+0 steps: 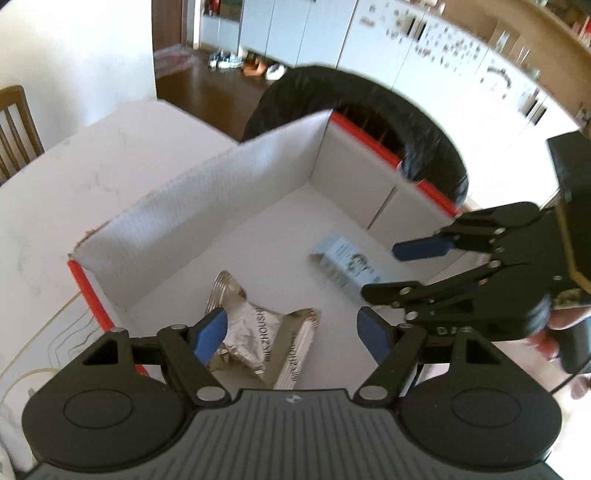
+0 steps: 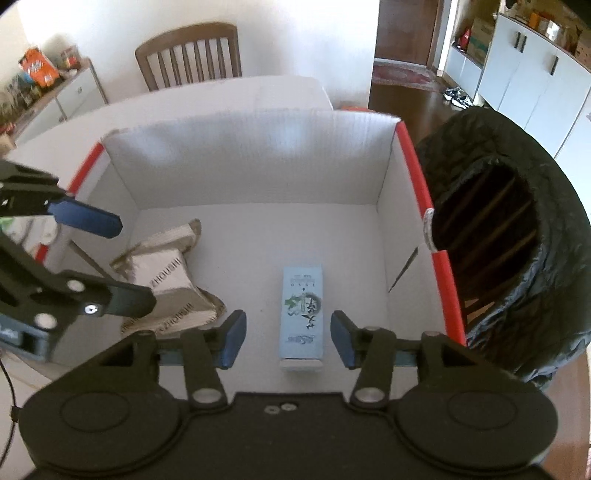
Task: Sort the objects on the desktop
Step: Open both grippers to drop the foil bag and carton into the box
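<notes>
Around you is a bright room with white walls (image 2: pixel 122 22) and a dark wooden floor (image 2: pixel 406 99). A wooden slat-back chair (image 2: pixel 190 55) stands at the far side of the white table (image 1: pixel 55 192). White cabinets (image 2: pixel 532 77) line one wall, a low sideboard (image 2: pixel 70 96) carries colourful clutter, and shoes (image 2: pixel 458 96) lie on the floor

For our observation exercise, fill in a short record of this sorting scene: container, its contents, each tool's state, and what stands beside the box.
Container: white cardboard box with red edges
Contents: silver foil packet; light blue carton, lying flat
Left tool: open, above the packet, holding nothing
Right tool: open, above the carton, holding nothing
Beside box: bin with black liner
</notes>
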### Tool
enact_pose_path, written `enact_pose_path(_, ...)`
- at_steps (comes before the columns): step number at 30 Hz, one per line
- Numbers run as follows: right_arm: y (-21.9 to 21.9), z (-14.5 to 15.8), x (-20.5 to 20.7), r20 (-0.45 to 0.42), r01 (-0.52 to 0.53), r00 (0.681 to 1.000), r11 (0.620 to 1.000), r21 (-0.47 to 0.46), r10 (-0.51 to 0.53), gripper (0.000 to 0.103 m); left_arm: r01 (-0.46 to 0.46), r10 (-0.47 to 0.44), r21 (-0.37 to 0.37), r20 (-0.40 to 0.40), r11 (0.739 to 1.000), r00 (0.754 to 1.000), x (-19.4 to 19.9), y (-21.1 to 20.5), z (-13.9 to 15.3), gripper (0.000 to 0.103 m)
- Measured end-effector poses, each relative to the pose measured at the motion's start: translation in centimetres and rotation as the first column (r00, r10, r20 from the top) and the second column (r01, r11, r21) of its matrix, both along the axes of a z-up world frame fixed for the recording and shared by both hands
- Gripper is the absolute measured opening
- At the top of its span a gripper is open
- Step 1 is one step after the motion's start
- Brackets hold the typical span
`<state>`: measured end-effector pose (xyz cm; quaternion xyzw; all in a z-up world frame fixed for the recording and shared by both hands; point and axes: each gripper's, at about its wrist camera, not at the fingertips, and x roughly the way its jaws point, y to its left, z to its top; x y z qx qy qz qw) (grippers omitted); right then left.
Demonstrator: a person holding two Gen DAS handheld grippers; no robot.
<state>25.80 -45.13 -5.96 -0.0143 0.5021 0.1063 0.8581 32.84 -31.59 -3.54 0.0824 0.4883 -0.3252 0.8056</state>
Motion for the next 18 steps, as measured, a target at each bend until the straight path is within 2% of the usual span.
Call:
enact_pose_path(6,0.3,1.5,-0.6,0.044,-0.009,0.999,1.0,0.026,0.007,0.057,-0.003,0.008,-0.103,0.051,0.995,0.999,-2.4,2.3,2.7,0.08)
enact_pose_path(12,0.7,2.5,-1.3,0.105,-0.027,0.994,0.998,0.062,0.02,0.064,-0.029,0.041,-0.111,0.109,0.993,0.993,-4.3,3.4,3.2,0.083)
enact_pose_path(18,1.7,3.1,-2.4,0.152,-0.033,0.988,0.997,0.073,0.022,0.07,-0.066,0.082,-0.135,0.117,0.989,0.99,-5.6,5.2,3.5,0.086)
